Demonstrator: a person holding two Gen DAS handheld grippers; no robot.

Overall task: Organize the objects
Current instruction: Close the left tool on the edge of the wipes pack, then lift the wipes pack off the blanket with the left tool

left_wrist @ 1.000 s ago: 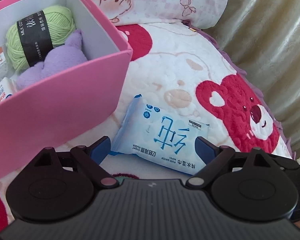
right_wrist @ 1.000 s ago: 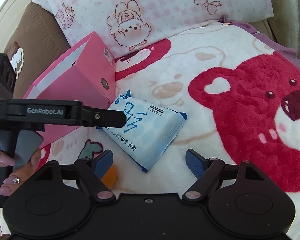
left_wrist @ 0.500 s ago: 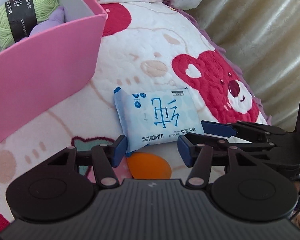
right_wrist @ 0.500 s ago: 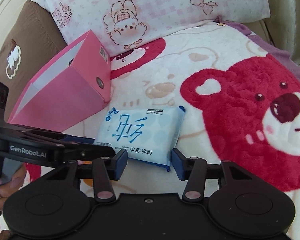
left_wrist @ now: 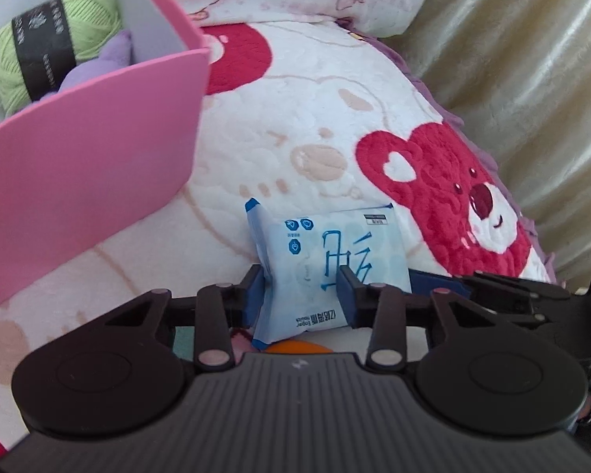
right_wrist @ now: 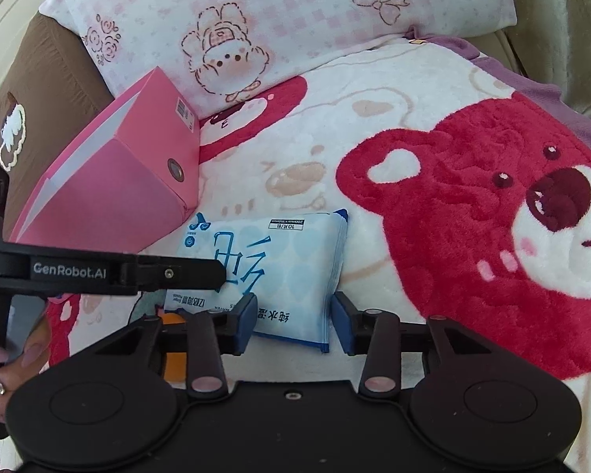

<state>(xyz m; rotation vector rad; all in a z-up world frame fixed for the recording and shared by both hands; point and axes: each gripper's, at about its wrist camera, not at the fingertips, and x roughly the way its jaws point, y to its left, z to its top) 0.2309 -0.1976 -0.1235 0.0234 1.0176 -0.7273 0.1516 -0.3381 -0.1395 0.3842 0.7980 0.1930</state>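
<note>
Evidently the wipes pack (left_wrist: pixel 327 272), lying just beside the pink box (left_wrist: pixel 82 181), is light, soft and slick-filmed. It is pinched at its near edge as the left gripper (left_wrist: pixel 300 295) and right gripper (right_wrist: pixel 292 317) close; a deeper hold is judged safer.

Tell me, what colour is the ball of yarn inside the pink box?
Light green ball of yarn with a black paper band, clearest in the left wrist view.

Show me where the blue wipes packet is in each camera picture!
Left wrist: the wipes packet sits low in the middle, pinched between the left gripper.
Right wrist: the packet lies bottom centre, between the right gripper.
Shared landmark: the pink box, up-left of the packet.
</note>
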